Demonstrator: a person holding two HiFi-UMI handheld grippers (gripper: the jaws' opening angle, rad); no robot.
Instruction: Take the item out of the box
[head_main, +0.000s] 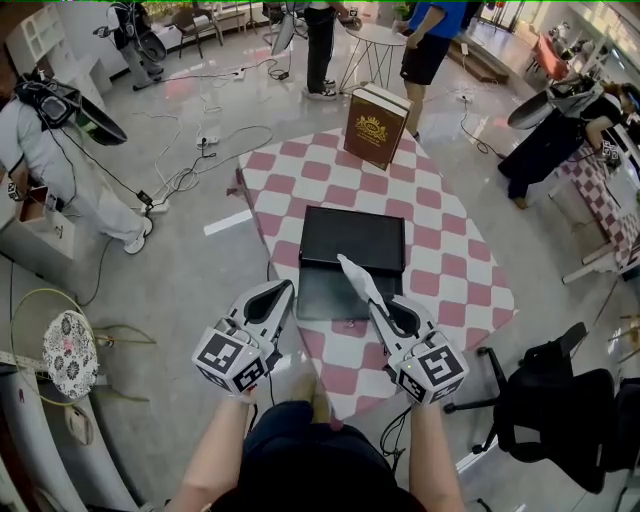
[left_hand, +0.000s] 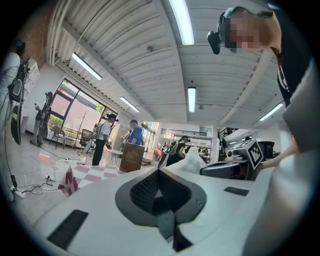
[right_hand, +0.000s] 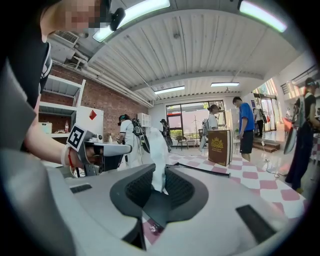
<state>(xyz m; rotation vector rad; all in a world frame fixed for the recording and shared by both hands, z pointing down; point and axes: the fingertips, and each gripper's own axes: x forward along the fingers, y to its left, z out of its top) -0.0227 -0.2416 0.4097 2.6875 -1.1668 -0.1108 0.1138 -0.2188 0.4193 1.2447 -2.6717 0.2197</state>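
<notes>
A flat black box (head_main: 352, 238) lies open in the middle of the checkered table (head_main: 450, 270), with its dark lid (head_main: 330, 296) flat in front of it. My right gripper (head_main: 379, 306) is shut on a long white item (head_main: 357, 276), which it holds up over the box's near edge. In the right gripper view the white item (right_hand: 157, 152) stands upright between the pads of the right gripper (right_hand: 158, 183). To the left of the box, over the table's near edge, my left gripper (head_main: 284, 292) is shut and holds nothing. The left gripper (left_hand: 161, 189) has its jaws together.
A brown gold-printed box (head_main: 375, 124) stands upright at the table's far end. Cables (head_main: 190, 150) trail over the floor at the left. A black office chair (head_main: 555, 410) stands at the right, close to the table. People stand around the room's far side.
</notes>
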